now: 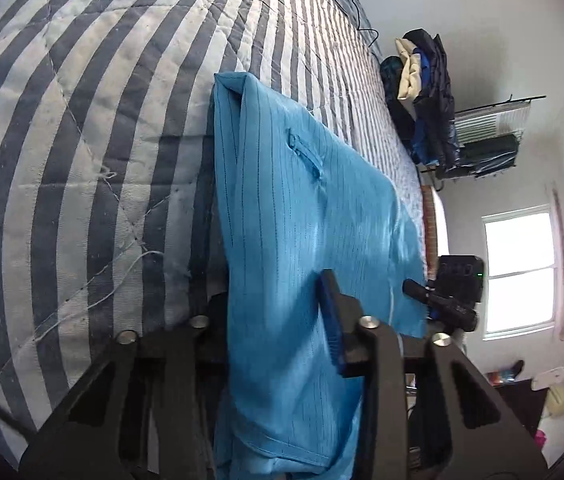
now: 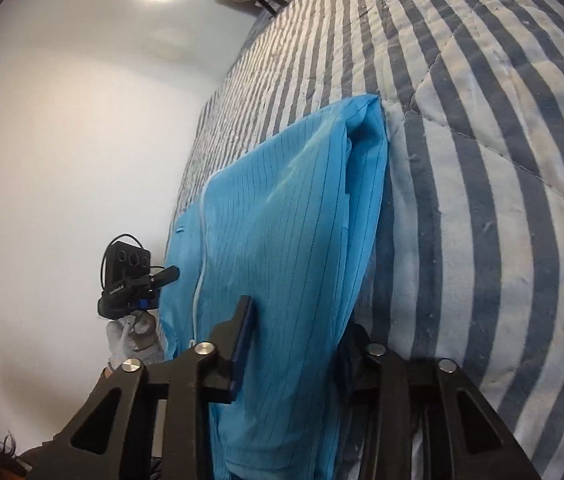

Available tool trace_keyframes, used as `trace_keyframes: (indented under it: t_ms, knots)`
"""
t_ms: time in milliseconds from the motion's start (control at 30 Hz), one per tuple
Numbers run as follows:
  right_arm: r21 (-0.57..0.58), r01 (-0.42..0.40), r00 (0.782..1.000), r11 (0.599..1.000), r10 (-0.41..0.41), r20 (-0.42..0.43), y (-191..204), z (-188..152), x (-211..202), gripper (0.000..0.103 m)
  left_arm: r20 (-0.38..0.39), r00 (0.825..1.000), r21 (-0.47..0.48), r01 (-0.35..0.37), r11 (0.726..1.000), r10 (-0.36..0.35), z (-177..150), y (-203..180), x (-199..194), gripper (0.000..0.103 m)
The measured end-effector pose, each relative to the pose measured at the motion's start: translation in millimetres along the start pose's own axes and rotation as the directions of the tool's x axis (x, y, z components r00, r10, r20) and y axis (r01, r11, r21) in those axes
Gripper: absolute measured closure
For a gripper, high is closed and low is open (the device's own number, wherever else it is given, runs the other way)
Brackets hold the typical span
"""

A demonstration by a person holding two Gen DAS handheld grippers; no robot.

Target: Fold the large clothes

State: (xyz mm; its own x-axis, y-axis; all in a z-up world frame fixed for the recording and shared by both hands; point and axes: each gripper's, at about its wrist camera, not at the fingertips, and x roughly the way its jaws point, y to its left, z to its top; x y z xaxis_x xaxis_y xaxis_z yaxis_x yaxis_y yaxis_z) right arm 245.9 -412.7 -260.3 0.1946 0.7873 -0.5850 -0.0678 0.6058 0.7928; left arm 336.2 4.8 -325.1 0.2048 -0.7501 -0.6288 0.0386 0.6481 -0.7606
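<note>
A bright blue pinstriped garment (image 1: 302, 216) with a white zipper lies folded on the striped quilt (image 1: 81, 140). In the left wrist view my left gripper (image 1: 273, 316) is shut on its near edge; the blue pad of one finger (image 1: 332, 320) presses the cloth, and the other finger is hidden under it. In the right wrist view my right gripper (image 2: 296, 334) is likewise shut on the garment (image 2: 282, 220), one padded finger (image 2: 243, 332) on top. Each view also shows the other gripper at the garment's side edge: the right one (image 1: 446, 300), and the left one (image 2: 133, 284) in a gloved hand (image 2: 129, 332).
The blue-and-white striped quilt (image 2: 482, 200) covers the whole bed. A pile of dark and cream clothes (image 1: 422, 92) sits by the bed's far edge beside a wall rack (image 1: 486, 132). A window (image 1: 518, 272) and a black cable (image 1: 362, 12) are also visible.
</note>
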Motion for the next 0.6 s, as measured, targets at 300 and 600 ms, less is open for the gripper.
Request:
trace_keyframes:
  t_ms: [300, 600]
  knots:
    - [-0.139, 0.225, 0.974, 0.964, -0.219, 0.055, 62, -15, -7, 0.096, 0.104, 0.981, 0.128, -0.176, 0.976, 0.163, -17, -49, -7, 0.096]
    - [-0.346, 0.470, 0.882, 0.812, -0.438, 0.172, 151, -38, -17, 0.099, 0.200, 0.953, 0.231, -0.273, 0.934, 0.229, -41, -106, -20, 0.097]
